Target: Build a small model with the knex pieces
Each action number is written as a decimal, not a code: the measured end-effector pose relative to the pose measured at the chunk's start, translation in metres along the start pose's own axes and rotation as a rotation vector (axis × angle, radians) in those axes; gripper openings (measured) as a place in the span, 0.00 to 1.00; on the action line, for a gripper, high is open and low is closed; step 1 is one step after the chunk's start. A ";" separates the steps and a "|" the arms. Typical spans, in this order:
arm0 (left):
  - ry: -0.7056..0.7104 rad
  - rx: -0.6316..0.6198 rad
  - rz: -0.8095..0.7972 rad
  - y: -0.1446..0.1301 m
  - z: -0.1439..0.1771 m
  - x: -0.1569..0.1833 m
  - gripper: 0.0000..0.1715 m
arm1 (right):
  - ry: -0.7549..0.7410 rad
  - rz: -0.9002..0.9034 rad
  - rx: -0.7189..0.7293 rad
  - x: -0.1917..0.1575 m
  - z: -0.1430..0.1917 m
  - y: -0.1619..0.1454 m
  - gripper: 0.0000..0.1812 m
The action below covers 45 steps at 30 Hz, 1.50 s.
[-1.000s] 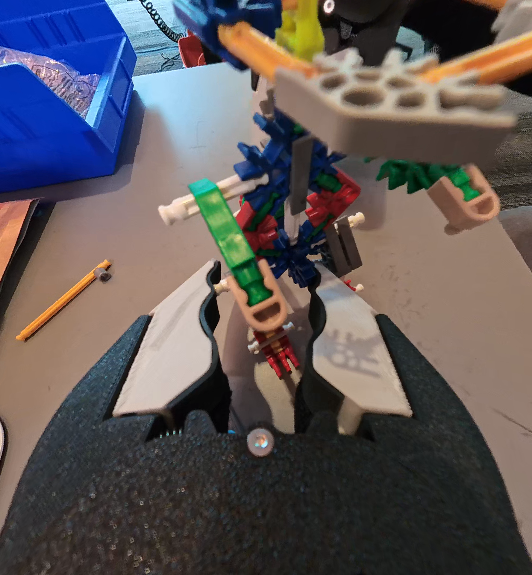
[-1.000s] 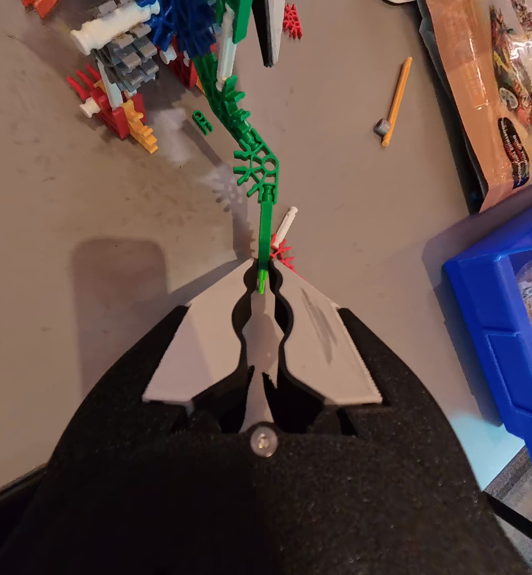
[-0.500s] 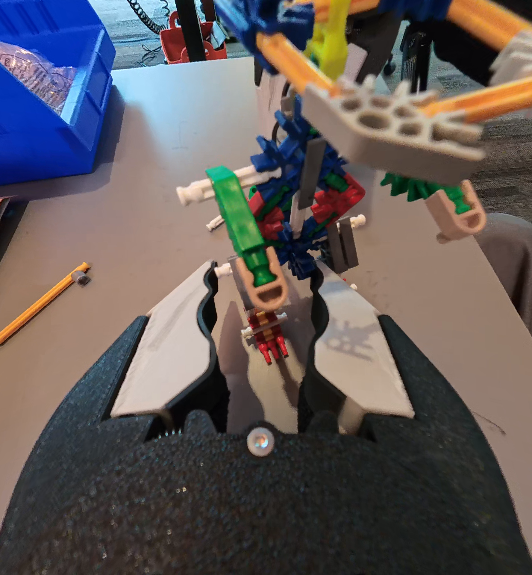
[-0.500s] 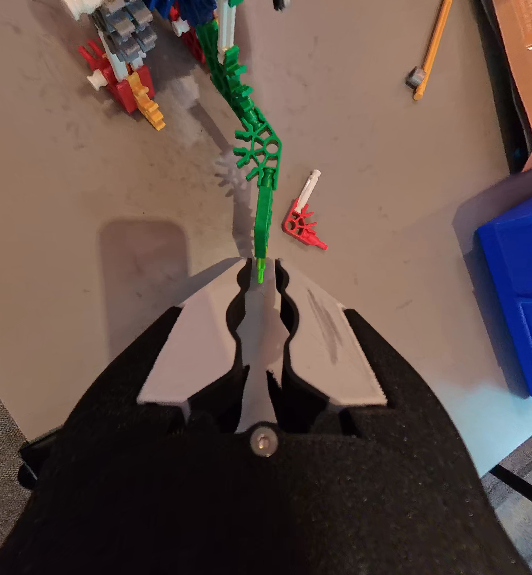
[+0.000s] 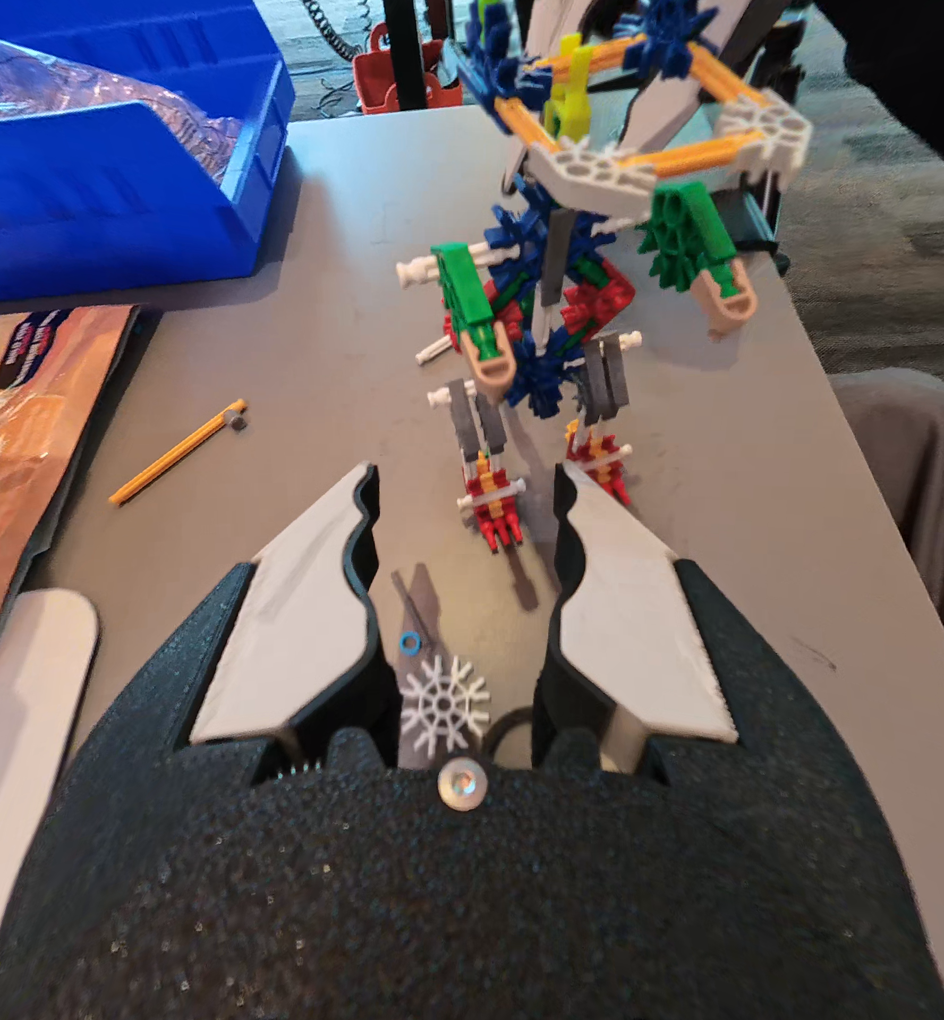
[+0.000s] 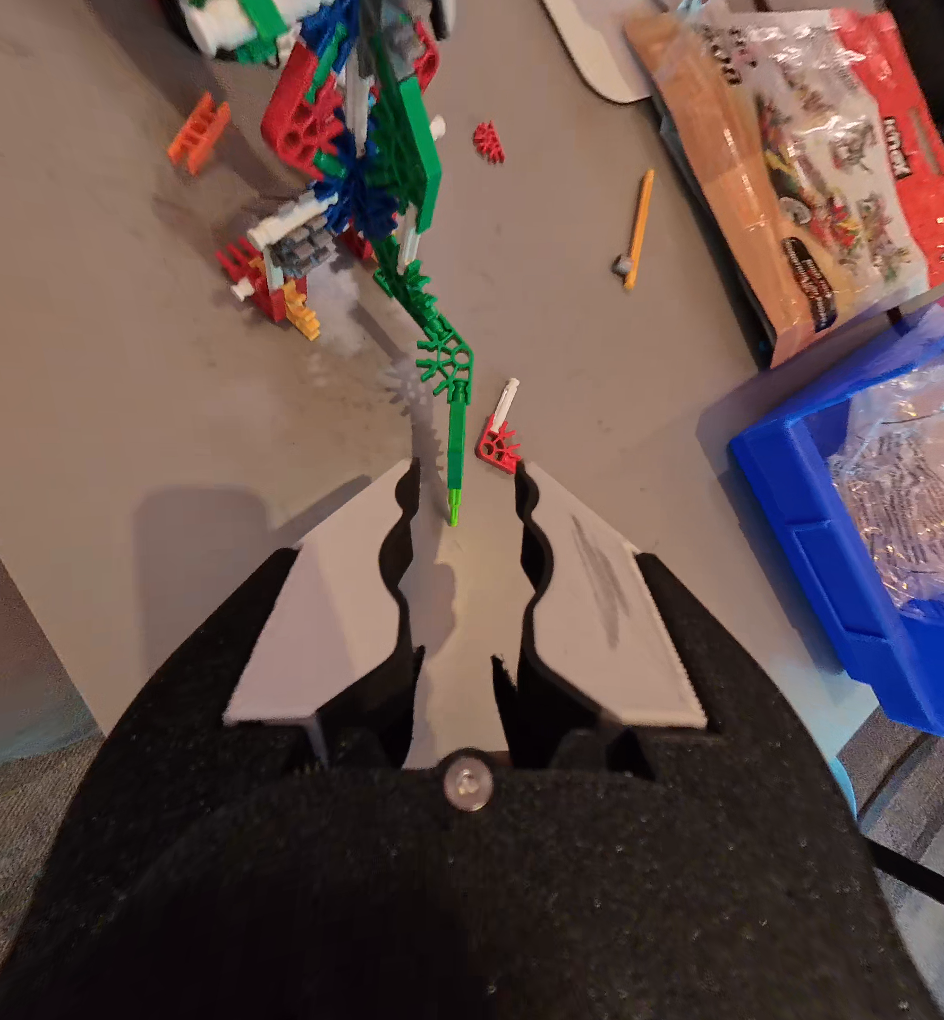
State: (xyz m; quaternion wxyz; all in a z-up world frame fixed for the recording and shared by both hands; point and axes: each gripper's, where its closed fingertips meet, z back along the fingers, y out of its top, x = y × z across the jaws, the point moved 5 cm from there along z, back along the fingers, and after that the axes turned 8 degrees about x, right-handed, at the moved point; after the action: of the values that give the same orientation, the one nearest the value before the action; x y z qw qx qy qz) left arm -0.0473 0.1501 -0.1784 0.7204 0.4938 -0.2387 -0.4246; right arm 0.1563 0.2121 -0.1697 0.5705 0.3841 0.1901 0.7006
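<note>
Rod-and-connector figure [image 5: 547, 309], multicoloured, stands on the table [image 5: 315, 342]; both grippers' jaws spread, holding nothing.

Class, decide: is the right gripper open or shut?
Open. The right gripper has jaws standing apart, with the green rod loose between the tips.

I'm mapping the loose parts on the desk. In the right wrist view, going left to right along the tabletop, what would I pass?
Orange ladder-shaped connector → small red fan-shaped connector → thin yellow rod with a grey end cap → orange plastic-wrapped toy package → blue plastic storage bin.
</note>
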 end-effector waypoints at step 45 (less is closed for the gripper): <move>0.139 -0.058 -0.045 -0.038 0.056 0.015 0.35 | -0.093 -0.242 -0.243 0.030 -0.006 -0.064 0.29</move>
State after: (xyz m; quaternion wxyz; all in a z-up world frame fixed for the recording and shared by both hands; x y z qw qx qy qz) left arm -0.0971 0.1032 -0.1920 0.7395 0.5061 -0.1648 -0.4122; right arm 0.1922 0.2592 -0.2094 0.7011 0.3186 0.1221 0.6261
